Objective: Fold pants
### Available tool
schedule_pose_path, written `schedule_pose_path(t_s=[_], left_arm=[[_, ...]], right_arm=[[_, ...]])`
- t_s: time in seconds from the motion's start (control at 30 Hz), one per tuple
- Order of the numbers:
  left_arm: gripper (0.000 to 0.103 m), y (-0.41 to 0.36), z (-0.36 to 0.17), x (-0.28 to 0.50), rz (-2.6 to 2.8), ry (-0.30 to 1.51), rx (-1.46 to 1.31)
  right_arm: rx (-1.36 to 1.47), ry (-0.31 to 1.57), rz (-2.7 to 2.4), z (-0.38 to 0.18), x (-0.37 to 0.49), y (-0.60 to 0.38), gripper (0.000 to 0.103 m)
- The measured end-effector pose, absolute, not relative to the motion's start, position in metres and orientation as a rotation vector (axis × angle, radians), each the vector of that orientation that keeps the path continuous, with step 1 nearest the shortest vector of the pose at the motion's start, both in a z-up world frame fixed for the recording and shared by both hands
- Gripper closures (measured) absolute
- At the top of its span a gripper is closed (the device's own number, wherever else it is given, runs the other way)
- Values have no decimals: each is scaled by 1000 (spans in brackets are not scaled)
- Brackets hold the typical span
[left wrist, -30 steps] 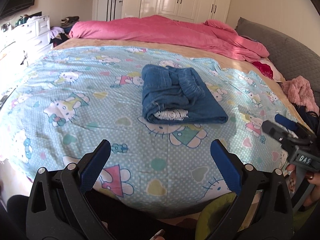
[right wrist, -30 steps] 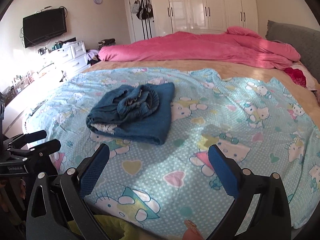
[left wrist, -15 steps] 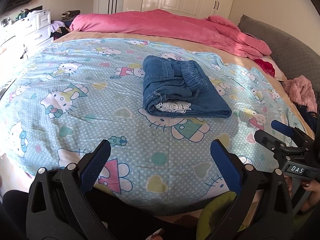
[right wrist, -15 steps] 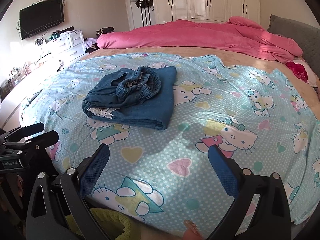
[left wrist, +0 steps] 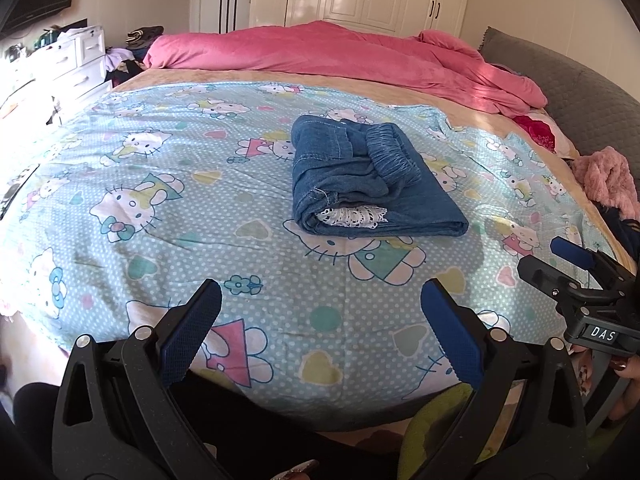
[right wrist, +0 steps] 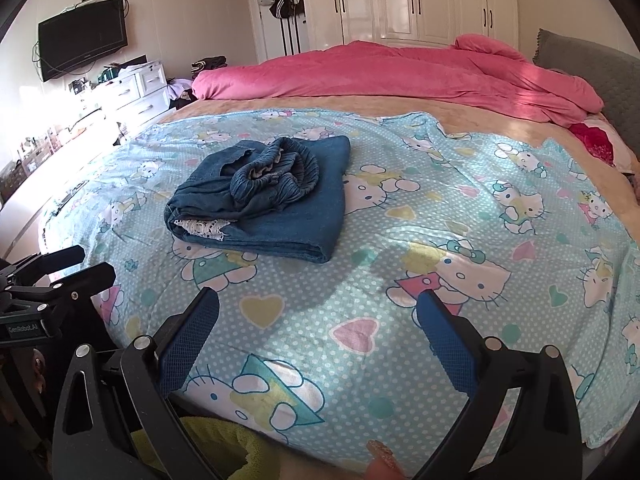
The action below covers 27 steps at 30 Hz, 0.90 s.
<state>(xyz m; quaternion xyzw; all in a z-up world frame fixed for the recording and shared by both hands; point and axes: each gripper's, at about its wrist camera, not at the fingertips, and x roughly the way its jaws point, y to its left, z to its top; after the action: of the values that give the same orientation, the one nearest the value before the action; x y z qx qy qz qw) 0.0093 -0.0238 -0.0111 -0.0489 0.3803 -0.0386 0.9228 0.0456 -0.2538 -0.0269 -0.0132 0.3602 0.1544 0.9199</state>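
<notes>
Both pairs of jaws are spread wide, and nothing is held between them. On the left gripper (left wrist: 320, 312), the blue pads are seen apart at the near edge of the bed, above the light-blue cartoon-cat sheet (left wrist: 120, 184). The right gripper (right wrist: 318, 322) is held the same way, its blue pads (right wrist: 188, 344) parted over the near edge of the same sheet (right wrist: 460, 208). Neither gripper is in contact with the fabric ahead of it.

In the left wrist view, the right gripper (left wrist: 568, 266) is seen at the right edge, well apart from the garment. In the right wrist view, the left gripper (right wrist: 76, 264) is seen at the left edge, near the sheet's border.

Farther out, the folded denim pants (left wrist: 360, 184) are laid flat on the sheet, near the middle of the bed and well beyond both grippers. They are folded into a compact rectangle, with the elastic waistband (right wrist: 276, 176) bunched on top and a strip of white lace (left wrist: 352, 216) showing at the near end.

Beyond the pants (right wrist: 264, 204), a pink duvet (left wrist: 340, 56) is heaped across the far side of the bed. White wardrobes (right wrist: 420, 0) are set against the far wall, a white dresser (right wrist: 136, 92) stands at the far left, and a television (right wrist: 82, 38) is mounted above it.
</notes>
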Motion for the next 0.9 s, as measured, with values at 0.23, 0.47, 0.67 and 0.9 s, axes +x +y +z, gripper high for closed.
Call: schedule_pose_path(t_s=[0.23,0.47,0.67,0.9], left_arm=[[9,-23,-10,10,-90,781,-110],[9,-23,-10,11,-82,783,-100],[9,-22,-10,11,-71,781,-98],[9,-20,-9,10,-50,782,-89]], right_arm=[[-31,740,312,-26,45,-255,4],[-33,748,302,-26,47,-257,4],[-37,754,298,-26,48,-258,4],[-38,755,289,-24,49,-260,4]])
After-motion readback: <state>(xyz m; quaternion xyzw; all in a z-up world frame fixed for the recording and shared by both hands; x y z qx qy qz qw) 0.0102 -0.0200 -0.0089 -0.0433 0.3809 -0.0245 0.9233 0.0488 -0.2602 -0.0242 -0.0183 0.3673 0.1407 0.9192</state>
